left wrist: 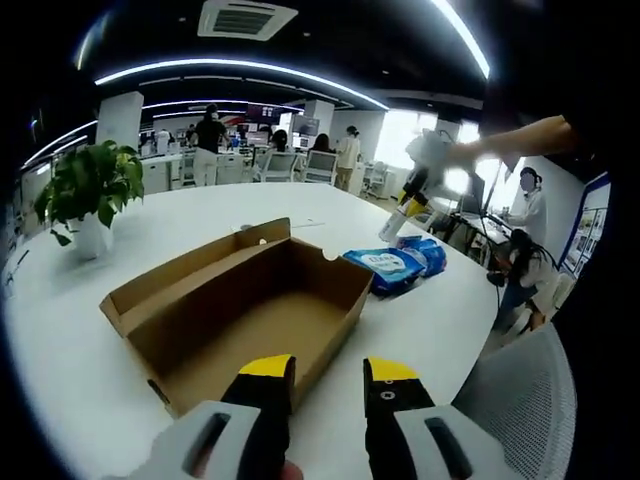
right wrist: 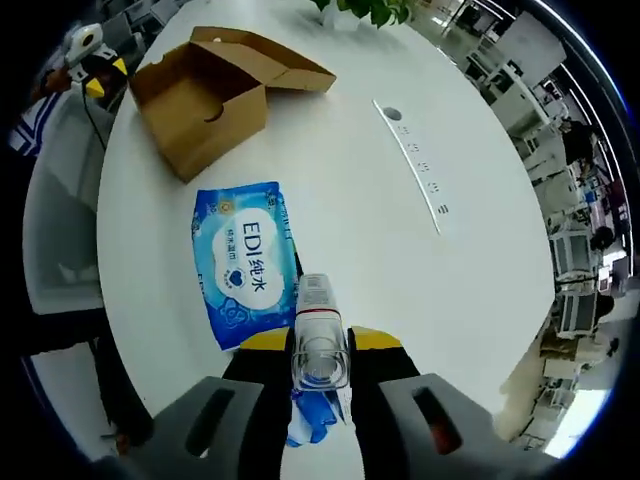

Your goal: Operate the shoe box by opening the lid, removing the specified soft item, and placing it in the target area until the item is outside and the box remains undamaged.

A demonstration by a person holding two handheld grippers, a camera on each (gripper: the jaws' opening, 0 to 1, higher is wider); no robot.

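One open cardboard shoe box [left wrist: 240, 310] ahead of the left hand-held gripper [left wrist: 328, 378], one blue wipes pack [right wrist: 245, 260] just beyond the right hand-held gripper [right wrist: 320, 345], one clear bottle [right wrist: 318, 340] between its jaws, one potted plant [left wrist: 88, 195], one white desk [right wrist: 360, 200]

We are in an open-plan office: rows of desks [left wrist: 250, 160] and office chairs [left wrist: 318, 165] with people at work, curved ceiling light strips [left wrist: 240, 70], a ceiling air vent [left wrist: 245, 18], and a potted plant [left wrist: 88, 190] (on our large white surface [right wrist: 400, 250]).
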